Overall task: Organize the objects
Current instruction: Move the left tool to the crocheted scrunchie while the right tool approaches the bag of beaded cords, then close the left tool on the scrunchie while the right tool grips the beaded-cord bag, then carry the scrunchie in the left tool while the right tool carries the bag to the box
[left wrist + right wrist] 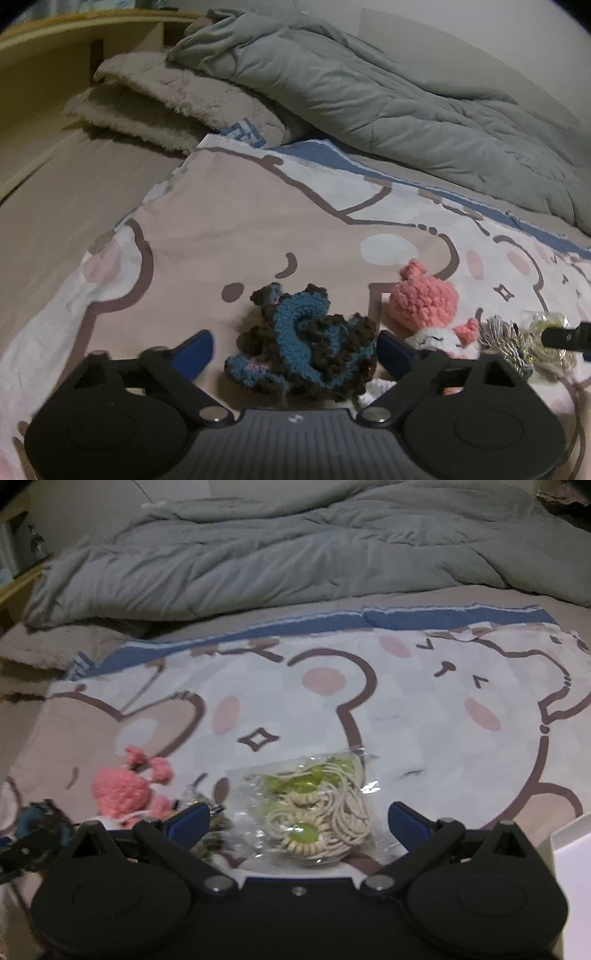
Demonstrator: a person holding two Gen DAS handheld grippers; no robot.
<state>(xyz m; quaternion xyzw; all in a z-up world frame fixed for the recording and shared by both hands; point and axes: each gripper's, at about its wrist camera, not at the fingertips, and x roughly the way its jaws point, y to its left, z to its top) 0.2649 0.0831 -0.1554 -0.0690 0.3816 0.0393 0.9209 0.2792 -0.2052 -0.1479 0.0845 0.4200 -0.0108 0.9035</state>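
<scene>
Left wrist view: left gripper (295, 350) has its fingers spread around the blue crochet piece (303, 343), not yet pinching. Beside that piece, right gripper (297, 823) straddles the bagged cord (314, 808), fingers spread. Nothing looks sorted yet; everything lies loose on the bed (424, 731).

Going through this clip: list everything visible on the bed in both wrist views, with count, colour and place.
crochet piece: 1, blue and brown, between left gripper's fingers
crochet toy: 1, pink and white, right of it
clear bag: 1, cream cords, green beads, between right gripper's fingers
cartoon cloth: 1, bear print, under the items
duvet: 1, grey-green, behind
fleece blanket: 1, beige, far left
left gripper: open
right gripper: open
</scene>
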